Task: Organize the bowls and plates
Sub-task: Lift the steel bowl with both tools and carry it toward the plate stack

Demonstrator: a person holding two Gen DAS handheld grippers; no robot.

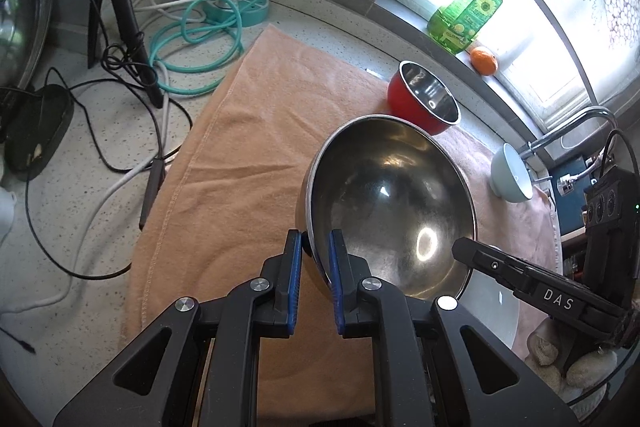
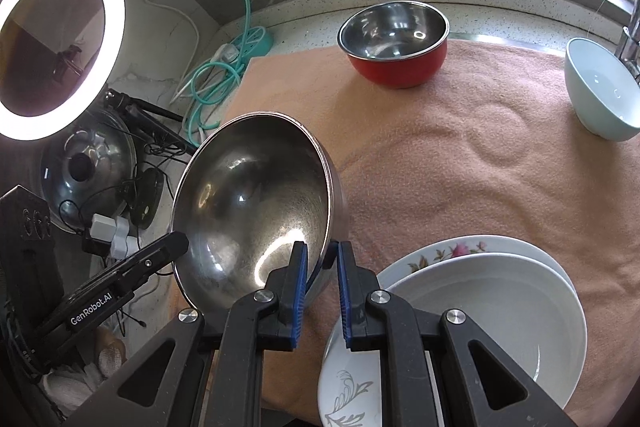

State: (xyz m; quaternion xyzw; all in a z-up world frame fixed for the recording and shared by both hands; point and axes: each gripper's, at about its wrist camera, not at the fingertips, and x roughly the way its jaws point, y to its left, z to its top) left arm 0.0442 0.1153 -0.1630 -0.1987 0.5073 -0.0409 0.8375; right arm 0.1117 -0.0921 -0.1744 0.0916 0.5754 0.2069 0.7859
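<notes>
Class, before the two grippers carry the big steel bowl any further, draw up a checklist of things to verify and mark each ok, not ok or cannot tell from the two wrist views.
1. Left gripper clamped on the rim of the large steel bowl: ok, one pad inside and one outside.
2. Right gripper clamped on the opposite rim: ok.
3. Bowl lifted off the orange towel: cannot tell; it is tilted, its underside hidden.
4. Bowl empty: ok, only reflections inside.
5. Stacked white plates out of the bowl's way: not ok, they lie right beside the right gripper.
6. Red bowl and pale blue bowl standing apart: ok.
</notes>
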